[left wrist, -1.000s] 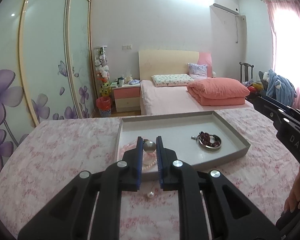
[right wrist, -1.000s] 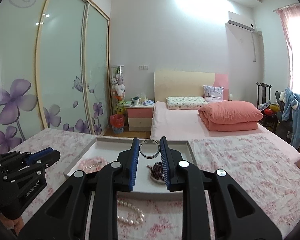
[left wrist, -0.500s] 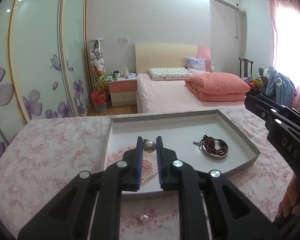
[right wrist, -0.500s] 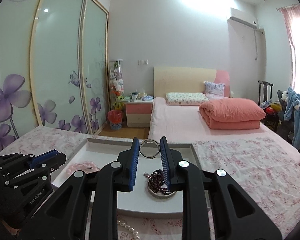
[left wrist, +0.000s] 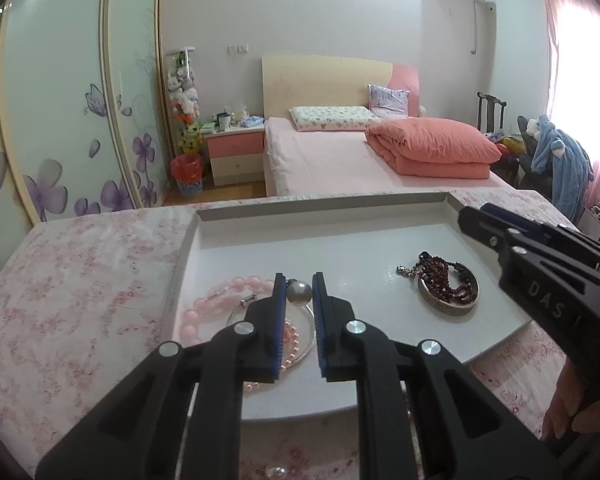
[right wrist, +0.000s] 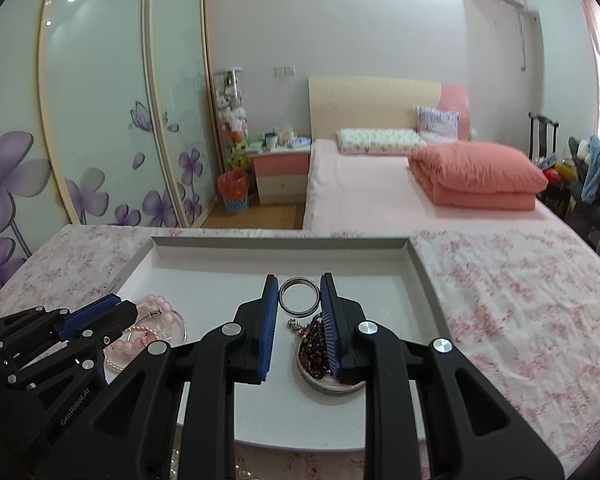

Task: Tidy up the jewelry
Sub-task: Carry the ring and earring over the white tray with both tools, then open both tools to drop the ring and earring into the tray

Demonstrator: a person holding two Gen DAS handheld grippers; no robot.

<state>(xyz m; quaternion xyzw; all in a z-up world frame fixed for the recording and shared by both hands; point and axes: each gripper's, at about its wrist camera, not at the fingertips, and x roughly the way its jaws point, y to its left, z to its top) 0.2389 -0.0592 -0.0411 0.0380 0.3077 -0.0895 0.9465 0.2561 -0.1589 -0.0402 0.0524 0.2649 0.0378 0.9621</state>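
Note:
My left gripper [left wrist: 299, 289] is shut on a large grey pearl [left wrist: 299, 293] and holds it over the grey tray [left wrist: 320, 205], above a clear dish [left wrist: 306, 336] with pink beads [left wrist: 236, 286] and a small pearl strand. My right gripper [right wrist: 299, 297] is shut on a silver ring [right wrist: 299, 297] and holds it over the tray [right wrist: 280, 242], above a round dish [right wrist: 332, 384] of dark red beads [right wrist: 318, 344]. The same dark bead dish [left wrist: 448, 292] shows in the left wrist view.
The tray lies on a pink floral tablecloth [right wrist: 520, 300]. A loose pearl [left wrist: 276, 472] lies on the cloth in front of the tray. Behind are a bed [right wrist: 400, 184], a nightstand [right wrist: 280, 176] and sliding wardrobe doors [right wrist: 100, 120].
Both grippers have moved forward over the tray with their items still held. The pearl strand on the cloth has slipped below the right wrist view.

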